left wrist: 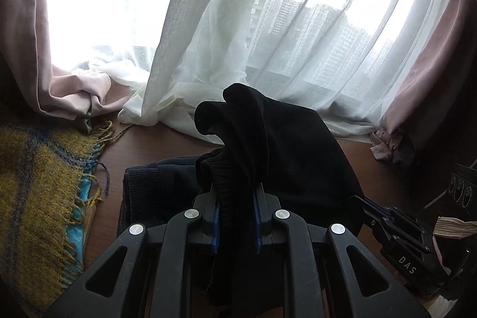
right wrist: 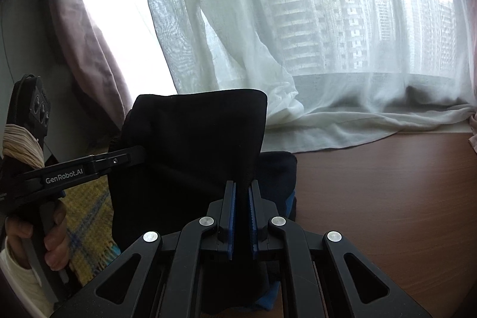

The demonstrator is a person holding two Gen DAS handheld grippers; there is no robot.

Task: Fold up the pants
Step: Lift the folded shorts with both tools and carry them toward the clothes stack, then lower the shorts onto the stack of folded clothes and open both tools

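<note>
The black pants [left wrist: 277, 145] are held up off the brown table by both grippers. My left gripper [left wrist: 237, 192] is shut on a bunched edge of the pants, which folds over above its fingers. My right gripper [right wrist: 241, 187] is shut on the other edge of the pants [right wrist: 193, 145], which stand up as a flat black panel in front of it. The right gripper also shows at the lower right of the left wrist view [left wrist: 362, 200], and the left gripper at the left of the right wrist view [right wrist: 140, 152], both clamped on the cloth.
A dark navy garment [left wrist: 158, 189] lies on the wooden table [right wrist: 372, 198] under the pants. A yellow and blue fringed scarf [left wrist: 38, 184] lies at the left. White sheer curtains [left wrist: 208, 64] and pink drapes [left wrist: 74, 91] pool at the table's back edge.
</note>
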